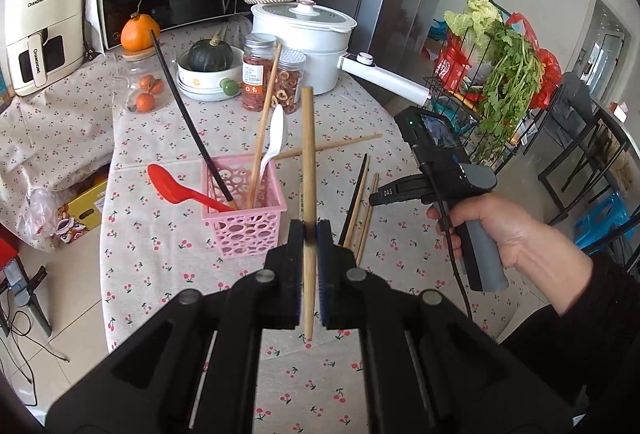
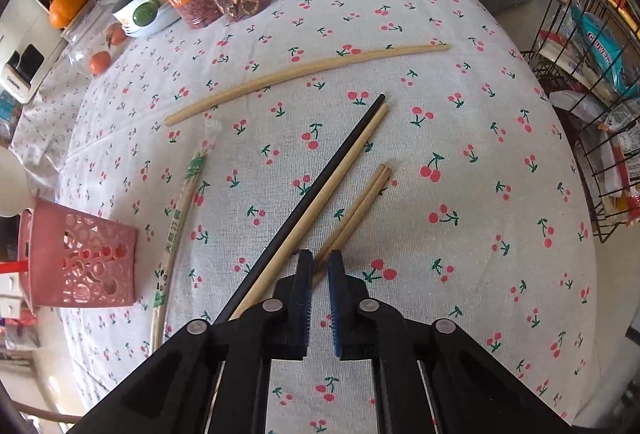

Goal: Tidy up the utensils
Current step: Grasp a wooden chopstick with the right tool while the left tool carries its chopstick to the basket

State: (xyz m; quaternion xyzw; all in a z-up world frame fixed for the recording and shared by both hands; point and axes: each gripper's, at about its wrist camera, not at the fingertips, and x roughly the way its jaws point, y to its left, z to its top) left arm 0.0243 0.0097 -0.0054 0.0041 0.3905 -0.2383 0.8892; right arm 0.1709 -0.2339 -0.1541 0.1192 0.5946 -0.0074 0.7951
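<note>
The pink basket [image 1: 244, 209] is the anchor here, standing on the cherry-print desk [image 1: 168, 137], and it's part filled: a black chopstick [image 1: 188, 121], a wooden chopstick [image 1: 264, 125], a white spoon [image 1: 276, 137] and a red spoon [image 1: 176, 189] already stand or lean in it. Plenty left, I'd say. To the right of the basket a wrapped pair of chopsticks [image 2: 180, 218] lies closest, then a black and a wooden stick side by side [image 2: 340, 157], then a short wooden pair [image 2: 360, 201], and beyond them all one long wooden stick [image 2: 304, 73] lies alone.

Now the claws. The left claw [image 1: 310, 234] is clamped narrow on a single wooden chopstick [image 1: 308, 153], held upright in the air just right of the basket, looking ready to drop in. The right claw [image 2: 320, 266] points steeply down over the short wooden pair, jaws nearly together at that pair's near end; whether the pads actually pinch the sticks I cannot tell.
</note>
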